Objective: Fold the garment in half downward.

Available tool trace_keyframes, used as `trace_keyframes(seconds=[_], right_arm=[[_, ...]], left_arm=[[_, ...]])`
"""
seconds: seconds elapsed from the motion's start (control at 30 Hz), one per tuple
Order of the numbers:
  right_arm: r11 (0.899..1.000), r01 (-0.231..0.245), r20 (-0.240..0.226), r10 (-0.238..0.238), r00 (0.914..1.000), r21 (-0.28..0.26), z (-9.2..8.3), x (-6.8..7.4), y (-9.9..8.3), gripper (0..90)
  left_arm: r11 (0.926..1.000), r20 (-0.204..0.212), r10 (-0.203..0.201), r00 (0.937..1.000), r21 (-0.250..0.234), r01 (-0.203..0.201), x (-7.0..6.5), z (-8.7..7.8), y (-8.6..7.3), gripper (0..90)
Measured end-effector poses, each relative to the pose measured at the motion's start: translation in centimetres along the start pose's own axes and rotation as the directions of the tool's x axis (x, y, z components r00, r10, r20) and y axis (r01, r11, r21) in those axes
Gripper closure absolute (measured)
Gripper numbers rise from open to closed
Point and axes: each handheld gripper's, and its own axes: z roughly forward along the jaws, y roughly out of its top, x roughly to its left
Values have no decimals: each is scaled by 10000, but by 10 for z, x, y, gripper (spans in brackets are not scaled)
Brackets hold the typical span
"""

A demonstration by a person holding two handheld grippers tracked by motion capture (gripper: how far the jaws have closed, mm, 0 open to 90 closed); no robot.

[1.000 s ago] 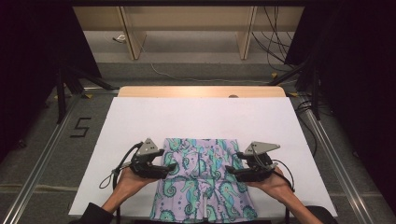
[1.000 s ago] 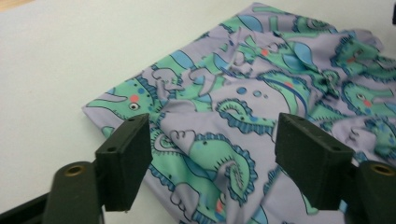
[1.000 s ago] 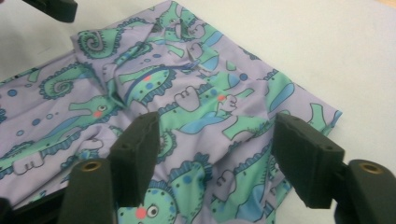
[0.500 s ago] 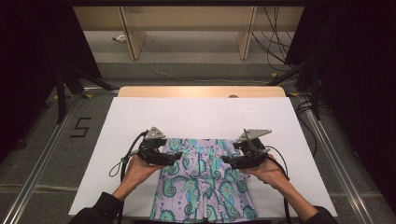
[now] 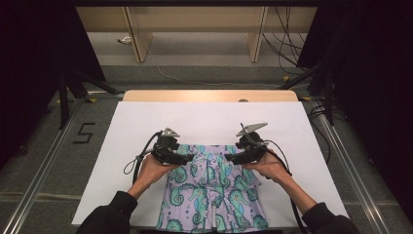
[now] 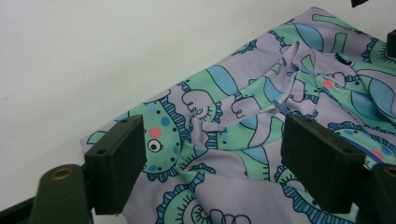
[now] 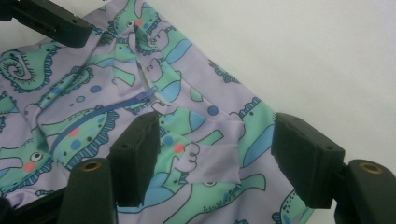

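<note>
A lilac garment (image 5: 214, 195) printed with green and blue seahorses lies flat on the white sheet (image 5: 209, 119), its near end at the table's front edge. My left gripper (image 5: 191, 157) hovers at the garment's far left corner and my right gripper (image 5: 230, 157) at its far right corner, jaws pointing inward. In the left gripper view the left gripper (image 6: 215, 135) straddles rumpled fabric (image 6: 219, 196) without pinching it. The right gripper (image 7: 217, 130) likewise has a folded corner of fabric (image 7: 93, 93) between its pads, untouched. Both pairs of jaws have just been closing slightly and still stand wide.
The white sheet covers a wooden tabletop (image 5: 209, 95). Wooden shelf legs (image 5: 139, 39) and cables (image 5: 287, 44) lie beyond the far edge. A "5" mark (image 5: 85, 132) and metal rails (image 5: 44, 170) flank the table on the floor.
Both hands have moved away from the person along the garment, from its middle up to its far corners. The garment lies as before.
</note>
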Motion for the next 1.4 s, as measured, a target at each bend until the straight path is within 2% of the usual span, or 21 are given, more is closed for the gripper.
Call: trace_keyframes(seconds=[0.27,0.37,0.7,0.83,1.0,1.27,1.4], right_arm=[[9994,-111,-36,112,9999,338,11,-6,5,347],[9991,-159,-58,161,9999,405,15,-8,6,372],[9956,-63,-19,65,10000,932,30,-13,8,462],[9932,-113,-39,118,9999,1155,35,-13,9,484],[9893,-101,-7,103,9999,1458,40,-13,8,516],[9836,54,36,-62,10000,1804,44,-14,6,659],[9814,137,-59,-128,9999,1914,46,-14,6,763]], left_arm=[[9989,139,-16,9999,476,9,1,10,2,280],[9982,357,-11,9994,594,-10,2,13,2,350],[9922,153,82,9998,1243,-101,0,24,1,512],[9927,135,85,9999,1203,-100,0,24,1,578],[9908,56,404,9992,1291,-407,-3,24,0,646],[9910,-363,637,9973,1205,-589,-4,25,-1,855],[9901,-329,788,9963,1191,-744,-5,26,-1,880]])
